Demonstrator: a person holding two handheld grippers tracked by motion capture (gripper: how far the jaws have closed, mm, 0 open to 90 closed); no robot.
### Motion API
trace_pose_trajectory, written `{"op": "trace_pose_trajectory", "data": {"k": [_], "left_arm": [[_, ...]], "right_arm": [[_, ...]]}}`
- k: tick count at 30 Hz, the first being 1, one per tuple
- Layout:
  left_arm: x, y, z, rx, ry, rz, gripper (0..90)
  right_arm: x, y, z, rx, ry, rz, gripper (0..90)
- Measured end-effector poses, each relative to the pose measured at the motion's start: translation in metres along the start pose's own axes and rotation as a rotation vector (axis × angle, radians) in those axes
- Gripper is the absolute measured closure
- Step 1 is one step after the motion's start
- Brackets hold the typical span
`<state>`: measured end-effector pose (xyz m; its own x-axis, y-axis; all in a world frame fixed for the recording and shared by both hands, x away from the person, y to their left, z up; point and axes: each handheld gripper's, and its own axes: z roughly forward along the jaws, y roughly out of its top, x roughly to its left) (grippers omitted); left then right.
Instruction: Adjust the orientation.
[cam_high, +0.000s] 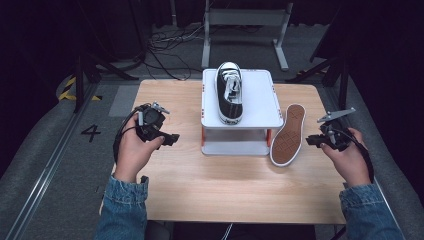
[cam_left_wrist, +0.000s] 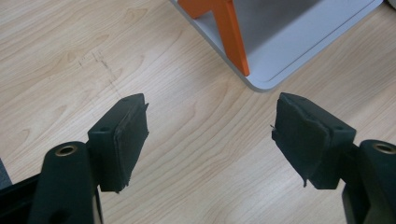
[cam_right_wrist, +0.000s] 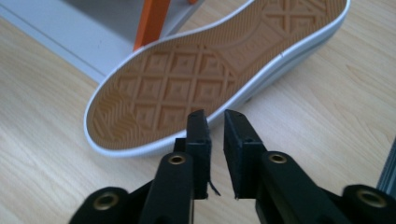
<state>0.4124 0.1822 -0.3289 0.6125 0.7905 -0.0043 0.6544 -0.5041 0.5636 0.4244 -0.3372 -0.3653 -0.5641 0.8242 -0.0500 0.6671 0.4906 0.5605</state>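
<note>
Two denim-sleeved forearms reaching in from below, well apart. Left hand (cam_high: 134, 150) gripping the left gripper (cam_high: 172, 139), jaws spread wide over bare wood. Right hand (cam_high: 351, 159) holding the right gripper (cam_high: 309, 140), jaws nearly together, nothing between.

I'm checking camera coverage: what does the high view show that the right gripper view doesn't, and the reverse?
High view alone: the black sneaker standing on top of the white stand, the left gripper, both hands and the floor. Right gripper view alone: the diamond tread of the overturned shoe up close, and the right gripper with a narrow gap between its jaws, nothing in it. Both: that sole-up shoe, the stand, the wooden table.
</note>
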Motion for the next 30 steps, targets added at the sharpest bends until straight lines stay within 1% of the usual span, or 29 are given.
{"op": "trace_pose_trajectory", "data": {"k": [3,4,8,10,12,13,14,15,16,17,18,19,22,24,26,27,30], "left_arm": [[0.002,-0.002,0.002,0.006,-0.002,0.000,26.6],[0.002,-0.002,0.002,0.009,-0.002,-0.001,26.5],[0.002,-0.003,0.004,0.013,0.000,-0.002,26.4],[0.001,-0.002,0.007,0.021,0.002,0.002,26.4],[0.000,-0.002,0.009,0.025,0.004,0.007,26.4],[-0.002,-0.001,0.013,0.038,-0.007,0.020,26.5],[-0.003,-0.001,0.015,0.039,-0.011,0.024,26.6],[-0.003,-0.001,0.015,0.039,-0.011,0.024,26.5],[-0.004,-0.001,0.016,0.042,-0.012,0.027,26.5],[-0.005,-0.001,0.016,0.042,-0.012,0.028,26.5],[-0.005,-0.001,0.015,0.038,-0.014,0.029,26.5],[-0.005,-0.001,0.014,0.036,-0.015,0.027,26.5],[-0.003,-0.002,0.012,0.028,-0.013,0.021,26.5],[-0.003,-0.002,0.012,0.034,-0.010,0.018,26.5],[-0.004,-0.002,0.013,0.032,-0.012,0.022,26.5],[-0.004,-0.002,0.013,0.031,-0.014,0.025,26.5],[-0.005,-0.001,0.013,0.033,-0.012,0.025,26.5]], "right_arm": [[-0.002,0.010,0.007,-0.007,0.013,0.009,87.3],[-0.003,0.015,0.010,0.002,0.015,0.014,88.2],[-0.004,0.027,0.021,0.014,-0.018,0.002,90.0],[-0.004,0.032,0.025,0.022,-0.016,0.005,90.0],[-0.001,0.035,0.030,0.026,-0.011,0.011,90.0],[0.000,0.036,0.033,0.030,-0.016,0.008,90.0],[0.001,0.037,0.037,0.041,-0.033,0.009,90.0],[0.001,0.037,0.037,0.041,-0.033,0.009,90.0],[0.001,0.037,0.039,0.051,-0.048,0.012,90.0],[-0.002,0.035,0.044,0.070,-0.057,0.033,90.0],[-0.004,0.035,0.046,0.075,-0.057,0.040,90.0],[-0.007,0.032,0.049,0.093,-0.060,0.050,90.0],[-0.013,0.025,0.049,0.107,-0.054,0.081,90.0],[-0.016,0.019,0.050,0.121,-0.054,0.086,90.0],[-0.020,0.012,0.052,0.134,-0.054,0.110,90.0],[-0.024,0.005,0.054,0.138,-0.052,0.128,90.0],[-0.032,-0.011,0.059,0.157,-0.068,0.164,89.9]]}}
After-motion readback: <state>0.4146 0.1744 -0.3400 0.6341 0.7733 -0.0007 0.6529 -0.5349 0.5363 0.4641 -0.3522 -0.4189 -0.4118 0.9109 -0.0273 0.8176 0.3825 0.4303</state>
